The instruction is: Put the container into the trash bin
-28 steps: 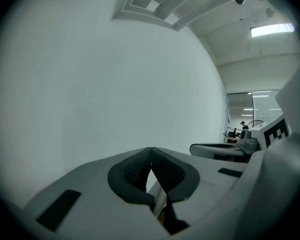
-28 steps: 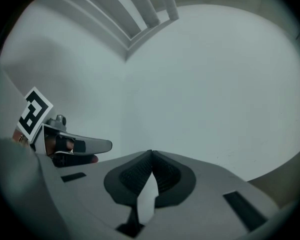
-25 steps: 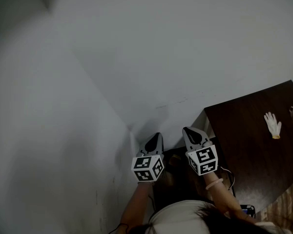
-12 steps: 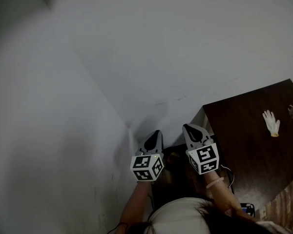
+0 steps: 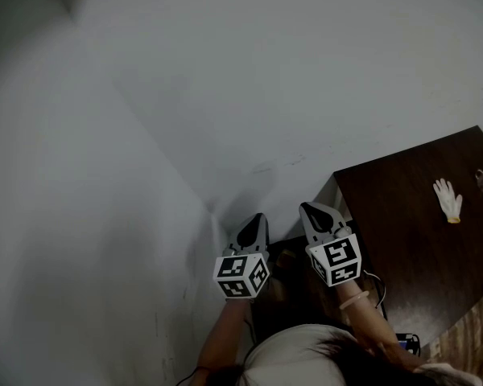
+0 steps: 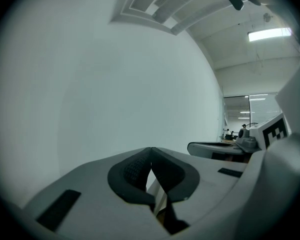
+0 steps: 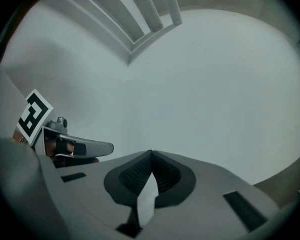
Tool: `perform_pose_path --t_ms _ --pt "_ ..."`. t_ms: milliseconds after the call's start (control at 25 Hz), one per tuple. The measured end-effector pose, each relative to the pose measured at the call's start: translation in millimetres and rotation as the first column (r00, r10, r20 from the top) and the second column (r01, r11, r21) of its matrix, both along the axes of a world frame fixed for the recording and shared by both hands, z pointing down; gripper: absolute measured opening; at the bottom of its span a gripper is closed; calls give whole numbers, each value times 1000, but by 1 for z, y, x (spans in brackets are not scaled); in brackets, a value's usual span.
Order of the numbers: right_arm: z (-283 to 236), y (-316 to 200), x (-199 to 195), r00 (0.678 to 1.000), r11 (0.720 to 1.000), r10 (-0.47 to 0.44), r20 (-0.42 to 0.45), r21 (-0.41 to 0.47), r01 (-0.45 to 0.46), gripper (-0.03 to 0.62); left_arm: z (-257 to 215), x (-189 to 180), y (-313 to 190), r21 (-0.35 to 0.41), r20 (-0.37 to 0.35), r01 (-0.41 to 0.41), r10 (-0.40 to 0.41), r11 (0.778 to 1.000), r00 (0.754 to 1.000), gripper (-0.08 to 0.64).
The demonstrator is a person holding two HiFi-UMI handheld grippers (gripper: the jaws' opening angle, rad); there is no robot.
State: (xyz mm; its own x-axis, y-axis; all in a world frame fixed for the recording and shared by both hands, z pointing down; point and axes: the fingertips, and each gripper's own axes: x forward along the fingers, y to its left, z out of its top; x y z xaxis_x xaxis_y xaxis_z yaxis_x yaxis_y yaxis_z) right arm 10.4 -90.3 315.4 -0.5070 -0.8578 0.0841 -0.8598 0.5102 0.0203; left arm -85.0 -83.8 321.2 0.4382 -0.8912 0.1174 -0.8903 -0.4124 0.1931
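No container and no trash bin shows in any view. In the head view my left gripper (image 5: pixel 254 223) and my right gripper (image 5: pixel 315 212) are held side by side in front of a pale wall, both pointing at it. Both are shut, tips touching, with nothing between them. The left gripper view shows its shut jaws (image 6: pixel 150 150) against the wall, with the right gripper (image 6: pixel 217 148) beside it. In the right gripper view the shut jaws (image 7: pixel 151 153) face the wall, and the left gripper (image 7: pixel 80 146) is at the left.
A dark wooden table (image 5: pixel 402 215) stands at the right with a white glove (image 5: pixel 447 199) lying on it. Pale walls meet in a corner (image 5: pixel 213 211) just ahead of the grippers. A cable and a small device (image 5: pixel 406 344) lie near the table's near edge.
The view has shifted slightly, so the table and glove sit a little higher in the picture. Both grippers stay shut and hold almost the same place.
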Motion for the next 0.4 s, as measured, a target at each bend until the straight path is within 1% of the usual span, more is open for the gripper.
perform_pose_path --t_ms 400 --pt "-3 -2 -1 999 1000 3 33 -2 -3 6 -4 -2 -1 2 2 -8 8 1000 1000 20"
